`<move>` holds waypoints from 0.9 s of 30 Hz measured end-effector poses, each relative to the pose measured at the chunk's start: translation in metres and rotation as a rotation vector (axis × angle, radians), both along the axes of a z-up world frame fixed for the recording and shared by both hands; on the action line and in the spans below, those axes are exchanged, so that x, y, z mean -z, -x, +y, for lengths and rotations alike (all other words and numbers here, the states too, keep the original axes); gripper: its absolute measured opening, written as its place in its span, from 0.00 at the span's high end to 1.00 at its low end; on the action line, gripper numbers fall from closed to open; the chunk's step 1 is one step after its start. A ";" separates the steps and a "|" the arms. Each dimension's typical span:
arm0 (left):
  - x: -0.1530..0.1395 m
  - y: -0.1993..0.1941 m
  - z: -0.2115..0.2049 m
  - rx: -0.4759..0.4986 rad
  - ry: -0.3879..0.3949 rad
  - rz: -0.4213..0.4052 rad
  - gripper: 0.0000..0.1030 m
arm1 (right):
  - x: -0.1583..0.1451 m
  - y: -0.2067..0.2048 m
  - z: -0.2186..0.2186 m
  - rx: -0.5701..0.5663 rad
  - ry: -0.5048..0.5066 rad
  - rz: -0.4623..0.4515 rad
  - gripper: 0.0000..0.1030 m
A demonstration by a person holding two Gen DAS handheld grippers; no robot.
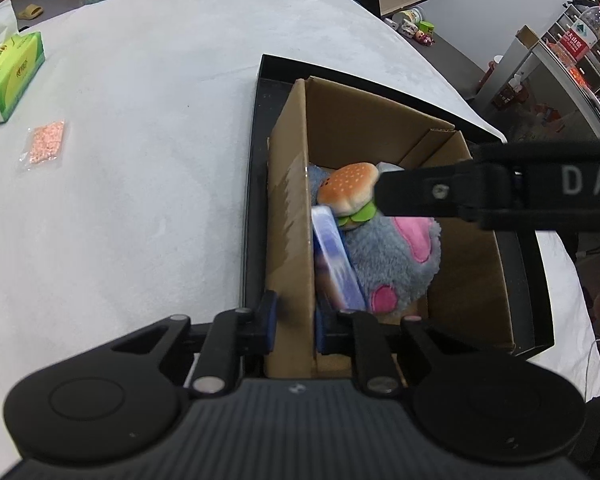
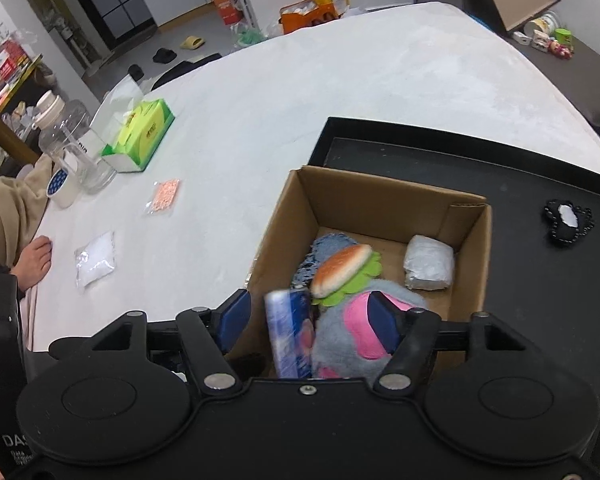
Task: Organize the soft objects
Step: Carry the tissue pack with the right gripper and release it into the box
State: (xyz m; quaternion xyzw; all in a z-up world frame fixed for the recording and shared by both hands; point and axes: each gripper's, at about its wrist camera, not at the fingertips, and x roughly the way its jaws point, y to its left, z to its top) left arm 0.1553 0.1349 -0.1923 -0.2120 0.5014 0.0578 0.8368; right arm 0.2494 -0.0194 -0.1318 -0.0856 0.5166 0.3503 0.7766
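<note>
An open cardboard box [image 1: 288,184] stands on a black tray [image 1: 256,160]. Inside lie a burger plush [image 1: 350,192], a grey and pink plush [image 1: 396,256] and a blue-white packet [image 1: 336,256]. My left gripper [image 1: 296,322] is shut on the box's near left wall. In the right wrist view, my right gripper [image 2: 310,318] hangs open over the box [image 2: 380,200]. The blurred packet [image 2: 290,332] sits between its jaws, apart from both pads. The burger [image 2: 340,270], the grey plush [image 2: 332,344] and a silver wrapped bundle [image 2: 428,264] lie below.
A small black plush [image 2: 568,220] lies on the tray [image 2: 420,160] right of the box. On the white table stand a green tissue box [image 2: 142,136], a bag of orange beads [image 2: 164,196], a white bag [image 2: 94,258], a clear jar [image 2: 76,144]. A person's hand [image 2: 36,256] rests at the left edge.
</note>
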 end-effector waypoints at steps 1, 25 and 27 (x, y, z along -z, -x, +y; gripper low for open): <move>0.000 0.000 0.000 -0.001 -0.002 0.001 0.84 | -0.001 -0.001 -0.003 0.006 0.000 -0.004 0.38; -0.018 -0.016 -0.015 -0.035 -0.092 -0.022 0.74 | -0.007 -0.050 -0.078 0.168 -0.033 -0.151 0.08; -0.021 -0.018 -0.017 -0.036 -0.107 -0.030 0.70 | -0.002 -0.055 -0.085 0.180 -0.037 -0.136 0.07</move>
